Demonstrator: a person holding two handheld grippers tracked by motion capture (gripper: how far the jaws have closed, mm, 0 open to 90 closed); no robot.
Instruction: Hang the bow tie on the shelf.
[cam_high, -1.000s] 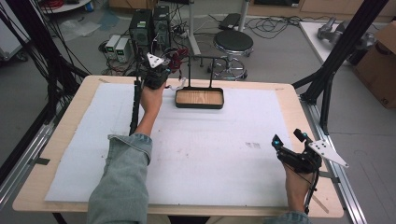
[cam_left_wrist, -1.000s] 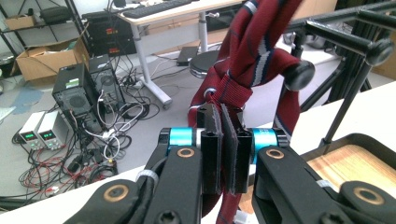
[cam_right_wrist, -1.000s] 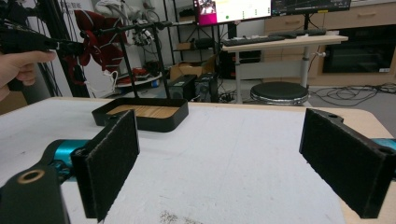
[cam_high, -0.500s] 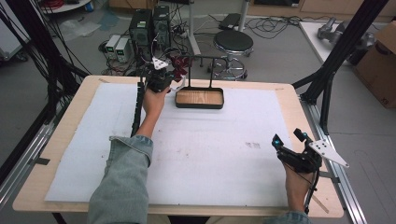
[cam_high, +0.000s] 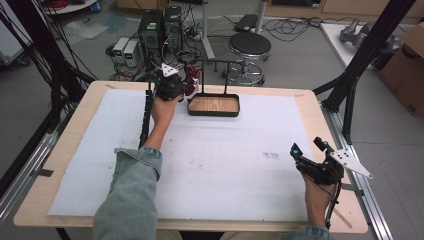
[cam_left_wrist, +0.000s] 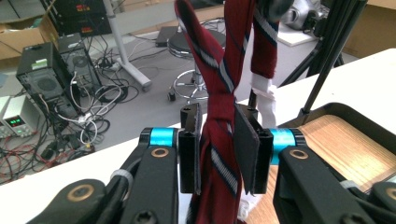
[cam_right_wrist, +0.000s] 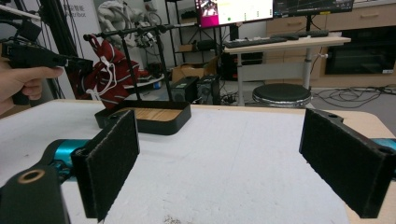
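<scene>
A dark red tie (cam_left_wrist: 215, 140) with white and navy stripes hangs from the bar of a black rack (cam_high: 215, 62) at the table's far side. My left gripper (cam_left_wrist: 217, 144) is shut on it, the cloth pinched between both pads. The high view has that gripper (cam_high: 181, 85) at the rack's left end, with red cloth (cam_high: 190, 90) beside it. A white tag (cam_left_wrist: 264, 93) hangs behind the tie. The rack stands in a black tray with a wooden floor (cam_high: 213, 105). My right gripper (cam_high: 310, 150) rests near the table's front right, open wide (cam_right_wrist: 219, 158) with nothing between its pads.
White sheeting (cam_high: 215, 165) covers most of the wooden table. Behind the far edge are a round stool (cam_high: 249, 45), computer cases (cam_high: 160, 25) and loose cables on the floor. Black frame legs (cam_high: 350, 85) stand at the right.
The left hand has shifted a little right, up to the rack's left end, and the red tie now shows beside its gripper. The right gripper has stayed put.
</scene>
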